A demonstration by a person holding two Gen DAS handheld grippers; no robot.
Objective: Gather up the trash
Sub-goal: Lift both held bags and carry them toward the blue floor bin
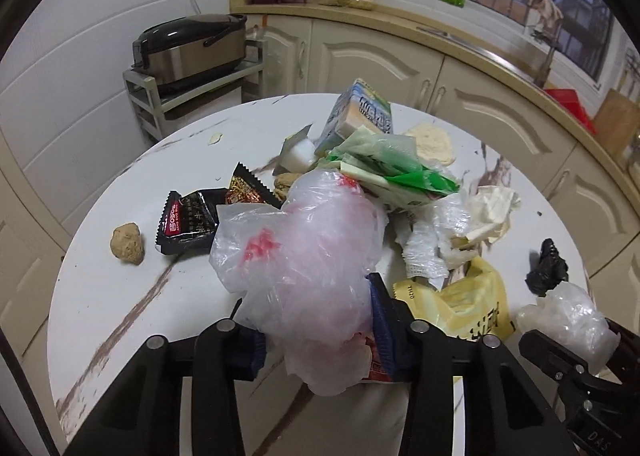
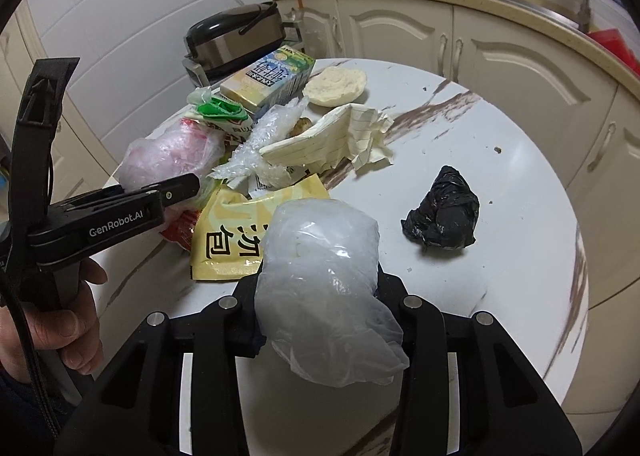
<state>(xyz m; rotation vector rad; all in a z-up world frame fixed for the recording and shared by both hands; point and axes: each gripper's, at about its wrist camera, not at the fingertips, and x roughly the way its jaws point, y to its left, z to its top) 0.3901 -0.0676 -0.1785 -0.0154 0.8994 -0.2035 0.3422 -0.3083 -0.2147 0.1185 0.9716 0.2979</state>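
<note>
- Left wrist view: the left gripper [image 1: 320, 340] is clamped on a clear plastic bag with red print [image 1: 304, 256], its blue pads pressed into the crumpled film.
- The bag hangs over the near part of the round marble table [image 1: 120, 296]. Behind it lies the trash pile: black snack wrappers [image 1: 192, 220], a green-and-white bag [image 1: 392, 172], a milk carton [image 1: 360, 112], crumpled paper [image 1: 492, 208].
- A yellow packet [image 1: 472, 304] lies just right of the bag; a brown lump [image 1: 127, 243] sits well to its left.
- Right wrist view: the right gripper [image 2: 320, 296] is closed on a clear plastic bag [image 2: 324, 280], held above the table edge.
- Behind that bag lies the yellow packet [image 2: 236, 232], touching it; a black crumpled bag [image 2: 442, 210] sits apart to its right.
- A hand [image 2: 72, 320] holds the left gripper [image 2: 180, 186] at the left, beside the red-print bag [image 2: 172, 152].
</note>
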